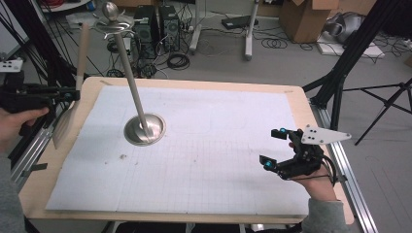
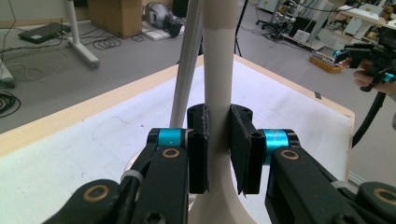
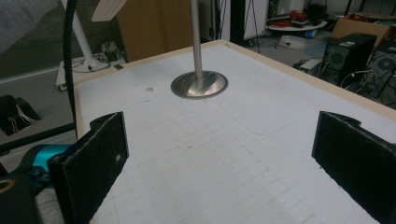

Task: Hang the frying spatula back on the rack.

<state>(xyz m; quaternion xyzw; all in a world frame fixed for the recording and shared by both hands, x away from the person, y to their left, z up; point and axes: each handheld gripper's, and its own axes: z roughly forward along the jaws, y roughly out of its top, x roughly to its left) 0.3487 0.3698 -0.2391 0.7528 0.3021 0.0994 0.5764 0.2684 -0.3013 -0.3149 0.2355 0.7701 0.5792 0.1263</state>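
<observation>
My left tool (image 2: 218, 140) clamps the spatula (image 2: 217, 70) by its handle, held upright off the bench's (image 1: 311, 121) far-left edge, likely for hanging on the metal stand (image 1: 144, 128). My right tool (image 1: 276, 148) waits wide open, near right.

Pale wooden spatula (image 1: 77, 77), upright, blade down, off the table's left edge

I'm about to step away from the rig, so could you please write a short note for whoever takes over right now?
Left gripper: shut on the spatula, clamped on its pale handle, held upright at the table's left edge.
Right gripper: open, holding nothing, over the white mat near the right side.
Metal stand: upright on the mat, hooks at its top.
Done: spatula picked up.
Left: probably hanging it on the stand.
</observation>
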